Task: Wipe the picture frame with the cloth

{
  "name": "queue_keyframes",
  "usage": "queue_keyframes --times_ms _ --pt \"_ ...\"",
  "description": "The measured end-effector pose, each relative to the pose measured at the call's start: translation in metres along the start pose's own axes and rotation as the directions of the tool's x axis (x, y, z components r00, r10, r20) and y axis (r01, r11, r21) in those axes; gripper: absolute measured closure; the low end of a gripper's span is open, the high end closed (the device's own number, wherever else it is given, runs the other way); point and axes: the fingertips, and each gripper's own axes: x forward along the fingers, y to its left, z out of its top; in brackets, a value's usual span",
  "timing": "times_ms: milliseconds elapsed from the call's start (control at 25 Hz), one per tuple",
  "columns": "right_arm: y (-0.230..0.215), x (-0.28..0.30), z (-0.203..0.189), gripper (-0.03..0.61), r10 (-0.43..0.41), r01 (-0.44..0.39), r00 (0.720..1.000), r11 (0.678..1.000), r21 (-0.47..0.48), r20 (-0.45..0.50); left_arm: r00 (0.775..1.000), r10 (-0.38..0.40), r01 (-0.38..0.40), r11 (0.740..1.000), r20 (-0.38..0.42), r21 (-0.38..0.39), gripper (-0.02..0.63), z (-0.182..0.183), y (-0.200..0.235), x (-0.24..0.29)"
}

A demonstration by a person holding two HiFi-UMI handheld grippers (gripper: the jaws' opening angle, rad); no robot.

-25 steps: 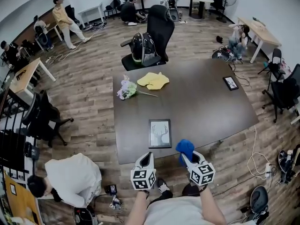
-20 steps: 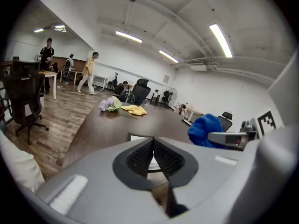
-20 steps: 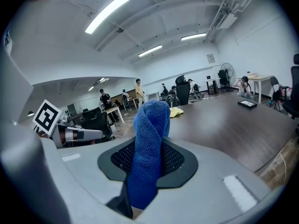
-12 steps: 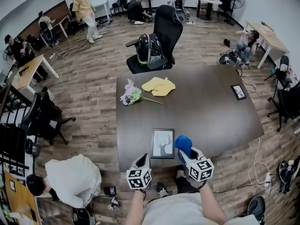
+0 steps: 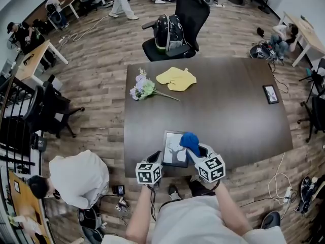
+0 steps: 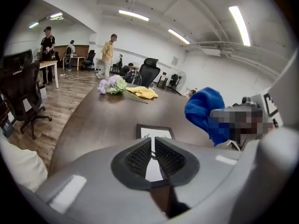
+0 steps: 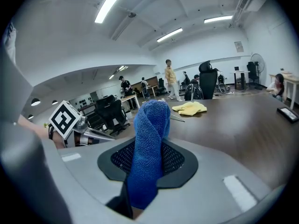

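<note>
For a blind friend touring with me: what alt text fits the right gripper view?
A blue cloth is clamped upright between the right gripper's jaws, above a dark table. A yellow cloth lies farther back on it.

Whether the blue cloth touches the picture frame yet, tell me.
Apart. The left gripper view shows the blue cloth raised, with bare table between it and the picture frame.

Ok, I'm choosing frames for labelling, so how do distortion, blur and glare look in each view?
Head view: heavy fisheye, the table edges bow, picture frame fairly sharp, light even. Left gripper view: dark round vignette, blue cloth clear. Right gripper view: ceiling lights blown out, cloth weave sharp.
</note>
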Motion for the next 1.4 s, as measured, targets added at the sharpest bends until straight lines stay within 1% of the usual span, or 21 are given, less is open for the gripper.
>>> queue_keyframes --times_ms 80,200,320,480,720,880,960,1080,1160,1240,1280,1400 --pt "-0.002 0.012 -0.001 0.471 0.022 -0.023 1.000 1.000 -0.003 -0.022 0.999 0.003 -0.003 1.000 -0.043 -0.008 0.524 -0.008 0.005 0.014" --pt "-0.002 0.025 -0.006 0.471 0.050 -0.050 0.997 0.999 -0.004 -0.051 0.994 0.010 -0.016 0.999 -0.110 -0.047 0.517 -0.023 0.016 0.033" --pt "-0.001 0.031 -0.014 0.471 0.071 -0.074 0.994 0.997 -0.021 -0.088 0.985 0.021 -0.033 0.997 -0.168 -0.072 0.483 -0.037 0.025 0.048" --pt "-0.007 0.031 -0.025 0.471 0.078 -0.078 0.990 0.997 0.001 -0.115 0.971 0.063 -0.074 0.996 -0.231 -0.040 0.463 -0.047 0.035 0.063" --pt "-0.017 0.032 -0.035 0.471 0.085 -0.080 0.989 0.996 0.045 -0.123 0.951 0.061 -0.068 0.998 -0.302 -0.014 0.442 -0.053 0.035 0.082" --pt "-0.023 0.033 -0.036 0.471 0.090 -0.084 0.988 0.995 0.053 -0.124 0.947 0.059 -0.070 0.997 -0.317 -0.023 0.443 -0.056 0.032 0.086" --pt "-0.025 0.037 -0.039 0.471 0.088 -0.081 0.988 0.995 0.058 -0.126 0.943 0.057 -0.065 0.998 -0.327 -0.012 0.454 -0.056 0.032 0.091" --pt "-0.014 0.056 -0.044 0.471 0.110 -0.102 0.986 0.992 0.068 -0.125 0.935 0.090 -0.093 0.996 -0.343 0.008 0.459 -0.057 0.052 0.083" --pt "-0.008 0.061 -0.041 0.471 0.128 -0.122 0.984 0.991 0.056 -0.125 0.936 0.104 -0.118 0.993 -0.336 -0.023 0.468 -0.056 0.056 0.074" --pt "-0.011 0.053 -0.034 0.471 0.128 -0.123 0.984 0.992 0.041 -0.126 0.945 0.090 -0.119 0.990 -0.316 -0.073 0.486 -0.058 0.047 0.071" --pt "-0.013 0.048 -0.032 0.471 0.123 -0.119 0.985 0.992 0.035 -0.124 0.948 0.081 -0.116 0.989 -0.307 -0.097 0.485 -0.060 0.039 0.070" --pt "-0.013 0.033 -0.032 0.471 0.120 -0.118 0.986 0.993 0.025 -0.113 0.953 0.074 -0.125 0.979 -0.292 -0.160 0.485 -0.078 0.024 0.063"
